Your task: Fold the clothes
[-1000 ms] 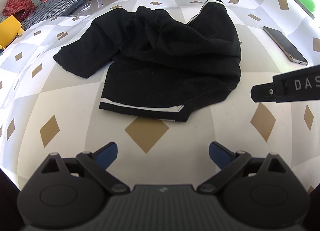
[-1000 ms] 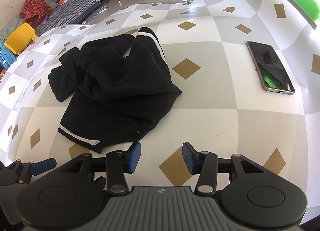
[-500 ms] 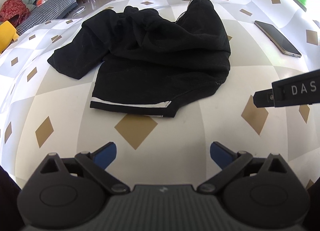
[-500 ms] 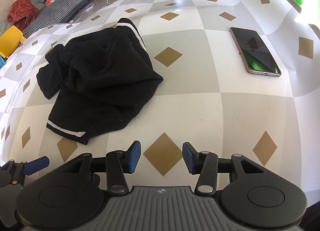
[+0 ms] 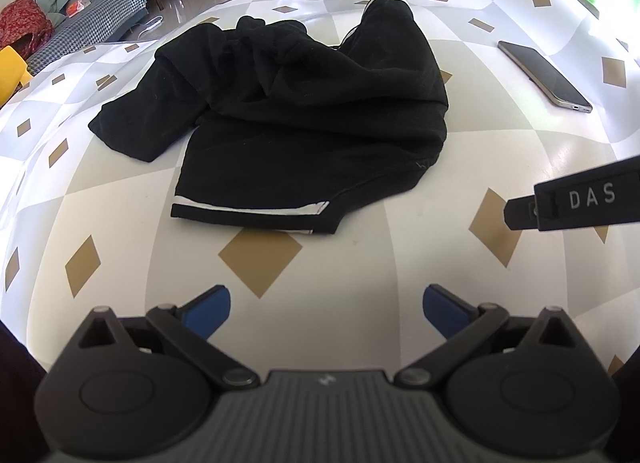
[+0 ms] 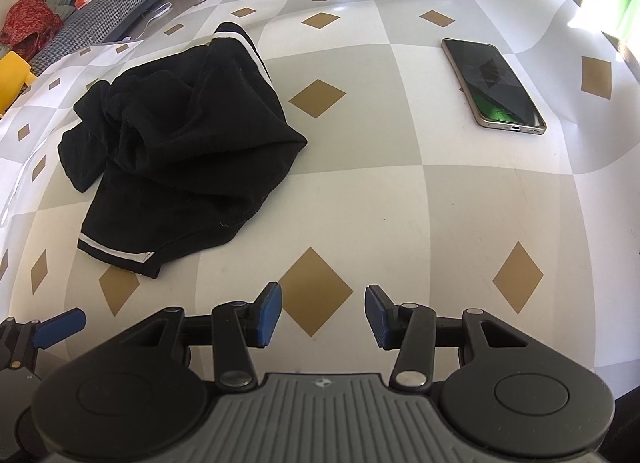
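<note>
Both grippers hover short of the crumpled black shirt (image 5: 304, 119), left gripper (image 5: 326, 305) just spread wide, right gripper (image 6: 323, 313) half-parted, both empty; grabbing bunched layers risks a lopsided fold.

- The garment (image 5: 304, 119) lay crumpled on the table (image 5: 400, 247), at about twelve o'clock from the left gripper (image 5: 326, 305).
- The phone (image 6: 493, 85) lay flat on the table, well apart from the garment, at two o'clock from the right gripper (image 6: 323, 313).
- The garment sat at ten o'clock from the right gripper.
- Both grippers hung over bare table, nearer than the garment.
</note>
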